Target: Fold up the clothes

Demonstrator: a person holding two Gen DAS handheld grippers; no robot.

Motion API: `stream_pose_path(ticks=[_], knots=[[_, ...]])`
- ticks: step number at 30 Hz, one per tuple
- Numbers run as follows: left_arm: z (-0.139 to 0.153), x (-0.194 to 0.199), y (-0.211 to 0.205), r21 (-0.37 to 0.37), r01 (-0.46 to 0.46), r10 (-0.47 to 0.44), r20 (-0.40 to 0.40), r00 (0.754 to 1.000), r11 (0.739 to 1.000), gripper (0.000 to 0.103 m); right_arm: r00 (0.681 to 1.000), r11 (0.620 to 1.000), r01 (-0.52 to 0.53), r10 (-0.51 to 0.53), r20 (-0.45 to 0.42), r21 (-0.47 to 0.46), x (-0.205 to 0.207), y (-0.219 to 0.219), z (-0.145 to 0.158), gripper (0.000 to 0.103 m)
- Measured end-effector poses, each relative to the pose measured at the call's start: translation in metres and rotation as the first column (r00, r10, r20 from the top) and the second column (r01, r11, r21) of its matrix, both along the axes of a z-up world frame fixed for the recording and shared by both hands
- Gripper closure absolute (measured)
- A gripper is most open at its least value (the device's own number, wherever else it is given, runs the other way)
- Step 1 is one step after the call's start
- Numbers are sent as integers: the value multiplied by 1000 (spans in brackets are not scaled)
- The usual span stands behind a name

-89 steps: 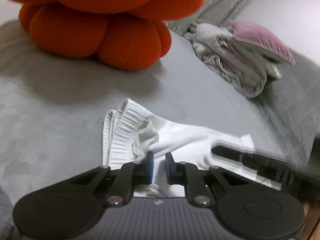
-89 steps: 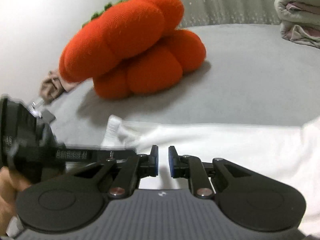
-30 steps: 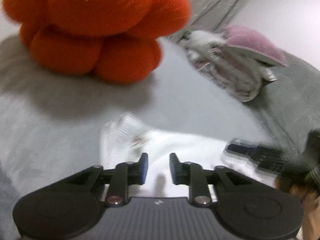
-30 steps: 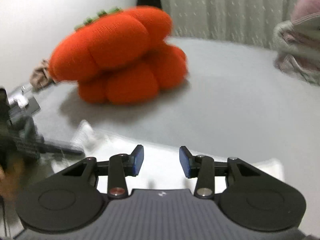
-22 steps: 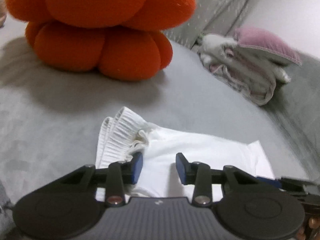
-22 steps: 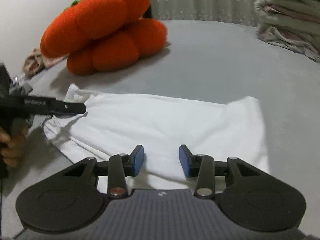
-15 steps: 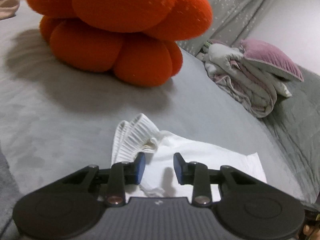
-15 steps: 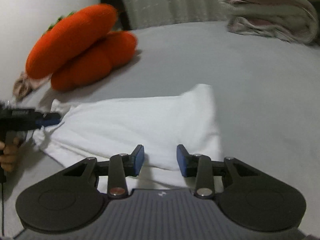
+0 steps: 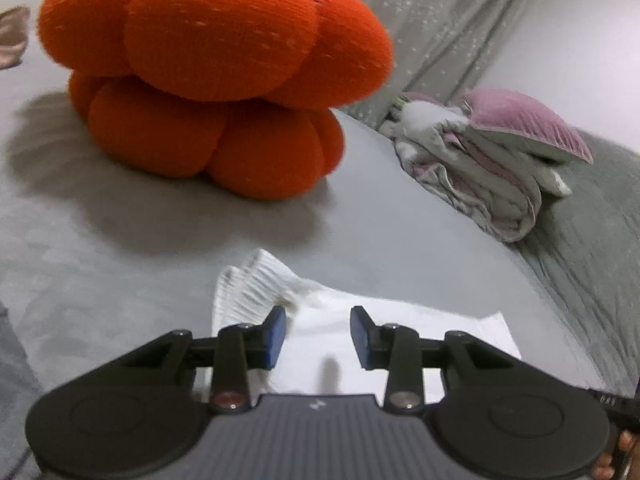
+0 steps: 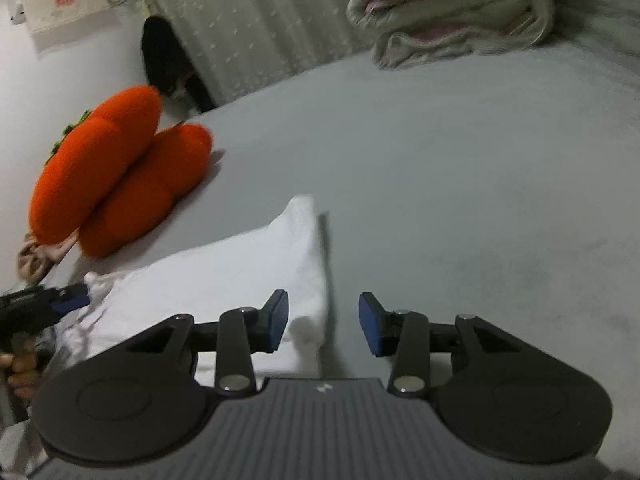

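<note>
A white garment (image 9: 400, 332) lay folded flat on the grey bed (image 9: 120, 260), its ribbed elastic band (image 9: 248, 288) bunched at the end nearest the big orange plush cushion (image 9: 212, 72). The left gripper (image 9: 318, 334) hung low over that banded end, its jaws parting with only cloth below them and nothing pinched. The right gripper (image 10: 323, 322) hovered at the opposite end, over the garment's far corner (image 10: 304, 248), its jaws also opening, with the cloth's edge lying beneath the gap and neither blue pad pressing it. From that side the left gripper's fingertips (image 10: 74, 294) showed beside the band, a hand (image 10: 18, 368) wrapped round the handle. A heap of folded bedding (image 9: 480, 168) with a mauve pillow (image 9: 524, 120) on top sat well apart, by the curtain (image 10: 248, 20).
</note>
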State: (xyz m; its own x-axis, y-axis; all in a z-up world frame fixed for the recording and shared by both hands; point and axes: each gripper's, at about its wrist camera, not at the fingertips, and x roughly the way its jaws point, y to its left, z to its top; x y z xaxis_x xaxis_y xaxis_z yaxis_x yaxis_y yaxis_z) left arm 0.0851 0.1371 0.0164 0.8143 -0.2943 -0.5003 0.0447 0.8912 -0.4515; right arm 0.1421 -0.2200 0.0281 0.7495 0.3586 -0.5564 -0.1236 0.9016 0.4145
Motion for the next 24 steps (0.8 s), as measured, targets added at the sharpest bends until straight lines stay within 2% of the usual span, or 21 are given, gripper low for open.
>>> stream_pose_path(ticks=[4,5,6,7,11,14,17,19,20,21,22,23,24], knots=[[-5,2,-6,22,8,-7,-21,1000,1000,67,998,990,20,-12,-56,139,6,-8,-17,60],[-7,4,-4,24,-8,9,-40,999,1000,68,999,983,29,-20,-50,182,5,-10,-21,65],[-10,5,-1,21,-20,21,-53,998,1000,72,998,983,32,-23,-53,180,5,-9,-21,75],[-11,5,2,9,-24,25,-53,998,1000,72,998,983,35,-26,-56,178,5,-7,-22,92],[-10,5,8,-22,-44,42,-59,997,999,73,1000,991,20,-17,-22,132,1,0,-13,93],[-11,5,8,-21,-51,50,-69,996,998,76,1000,984,24,-26,9,178,-6,-9,4,94],[-13,5,10,-38,-57,54,-78,995,998,77,999,983,37,-34,-18,179,-7,-12,10,94],[-14,5,11,-46,-57,53,-83,995,997,77,995,996,78,-75,-70,43,-3,-5,-1,92],[-14,5,11,-48,-55,50,-84,995,997,77,991,995,95,-97,-94,-25,0,-1,-6,97],[-15,6,12,-50,-54,49,-86,995,997,77,993,996,91,-91,-75,-4,-4,-5,-10,94],[-16,7,12,-54,-54,49,-89,995,997,77,994,995,89,-86,-71,39,-4,-10,-11,85],[-16,7,11,-55,-54,49,-91,995,997,77,993,993,98,-94,-66,61,-5,-14,-8,83],[-16,7,11,-51,-54,49,-92,995,997,77,995,995,92,-91,-36,39,-9,-15,-2,83]])
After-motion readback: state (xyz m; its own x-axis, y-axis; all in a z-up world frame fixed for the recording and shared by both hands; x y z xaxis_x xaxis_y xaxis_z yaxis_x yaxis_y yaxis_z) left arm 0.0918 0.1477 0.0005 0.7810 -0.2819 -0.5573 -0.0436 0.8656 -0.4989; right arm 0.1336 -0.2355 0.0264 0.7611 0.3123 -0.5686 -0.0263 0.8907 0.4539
